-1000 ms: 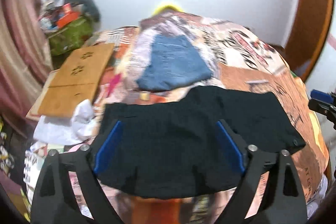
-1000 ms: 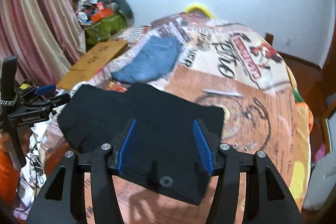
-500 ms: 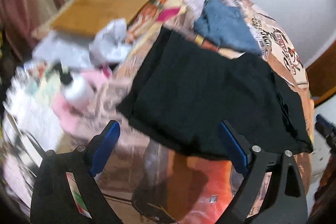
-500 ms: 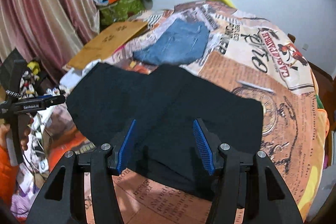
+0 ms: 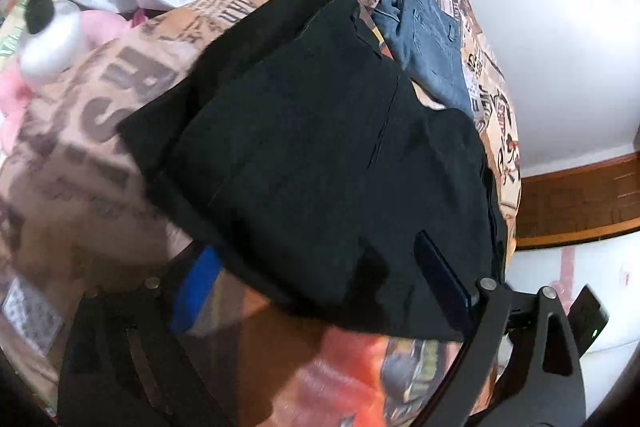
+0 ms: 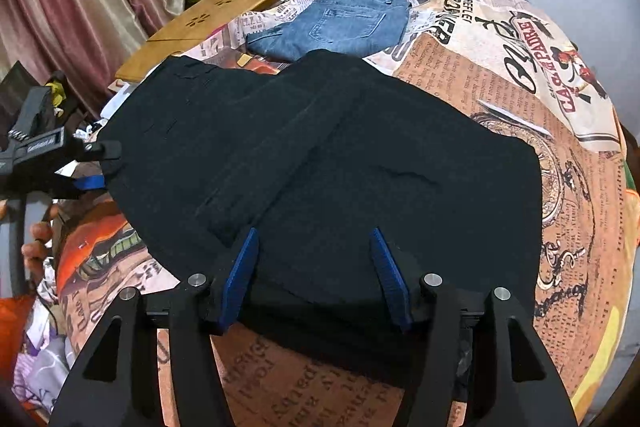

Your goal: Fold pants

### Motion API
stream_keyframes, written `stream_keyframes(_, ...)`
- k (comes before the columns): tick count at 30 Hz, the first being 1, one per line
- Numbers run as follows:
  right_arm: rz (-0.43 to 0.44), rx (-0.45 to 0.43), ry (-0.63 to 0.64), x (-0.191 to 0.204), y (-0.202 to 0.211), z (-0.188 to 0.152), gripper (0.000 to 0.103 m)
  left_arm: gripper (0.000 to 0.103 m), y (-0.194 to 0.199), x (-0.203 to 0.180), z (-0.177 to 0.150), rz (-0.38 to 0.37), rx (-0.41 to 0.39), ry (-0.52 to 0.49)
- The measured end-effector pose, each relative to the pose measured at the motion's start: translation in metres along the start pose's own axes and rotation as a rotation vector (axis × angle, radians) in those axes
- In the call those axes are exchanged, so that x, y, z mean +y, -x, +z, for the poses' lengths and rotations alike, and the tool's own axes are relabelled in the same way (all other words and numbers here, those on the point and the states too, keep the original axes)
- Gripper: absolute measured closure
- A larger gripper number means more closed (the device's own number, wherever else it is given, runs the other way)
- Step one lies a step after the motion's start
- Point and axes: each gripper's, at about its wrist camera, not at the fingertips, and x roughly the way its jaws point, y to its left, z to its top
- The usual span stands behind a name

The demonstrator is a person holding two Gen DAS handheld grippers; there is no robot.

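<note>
Pants (image 6: pixel 320 163), black, lie flat on the bed (image 6: pixel 500 59), already doubled into a broad slab with at least one layer showing on top; long axis runs across the near edge of the bed, left to right as seen from the right wrist. Jeans (image 6: pixel 344 23) sit folded just behind them toward the far edge, touching or nearly so; cannot tell which. Right gripper (image 6: pixel 316 279) hangs over the near hem around the middle of the slab, fingers apart, cloth between and beyond them but not pinched. Left gripper (image 5: pixel 320 291) is at the left end of the pants, fingers spread wide; one blue pad (image 5: pixel 196 287) shows below the hem, the other lies against dark fabric and is hard to read. Grips nothing that can be seen; left view is blurred. From the right wrist, the left gripper's tips show at the left end of the cloth. Judgement: left gripper is nearer that end, so the coming fold likely carries it across the long axis toward the right-hand end, with the right gripper placed to pin the middle.
</note>
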Motion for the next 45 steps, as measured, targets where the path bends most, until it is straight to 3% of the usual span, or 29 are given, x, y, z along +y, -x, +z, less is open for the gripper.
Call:
stream_keyframes(5,0.012,-0.001,-0.007,-0.001,-0.001,-0.001,0.047,0.013,-0.013,-0.007,0.012,-0.001,-0.008,0.018)
stream_keyframes(10,0.022,-0.006,-0.017,-0.003,-0.001,-0.001,0.047,0.067,-0.014,-0.003,0.02,0.116,-0.035,0.024)
stream_keyframes(13,0.025,-0.013,-0.023,-0.003,-0.001,-0.003,0.047,0.076,-0.006,0.004,0.018,0.088,-0.053,0.053)
stream_keyframes(15,0.029,-0.014,-0.026,-0.004,-0.001,-0.002,0.047,0.078,-0.001,0.001,0.016,0.098,-0.072,0.036)
stream_keyframes(22,0.028,-0.02,-0.066,-0.007,0.004,-0.001,0.047,0.08,0.037,-0.071,0.01,0.168,-0.19,-0.241)
stream_keyframes(27,0.062,-0.059,-0.138,-0.02,0.023,-0.005,0.047,0.08,0.062,-0.128,0.012,0.119,-0.273,-0.37)
stream_keyframes(32,0.011,-0.122,-0.201,-0.049,0.054,-0.017,0.047,0.081,0.068,-0.181,0.009,0.067,-0.308,-0.474)
stream_keyframes(38,-0.105,-0.122,-0.311,-0.1,0.074,-0.046,0.047,0.081,0.06,-0.239,-0.006,-0.003,-0.301,-0.58)
stream_keyframes(45,-0.089,-0.044,-0.415,-0.125,0.05,-0.081,0.047,0.082,0.035,-0.302,-0.029,-0.09,-0.239,-0.694)
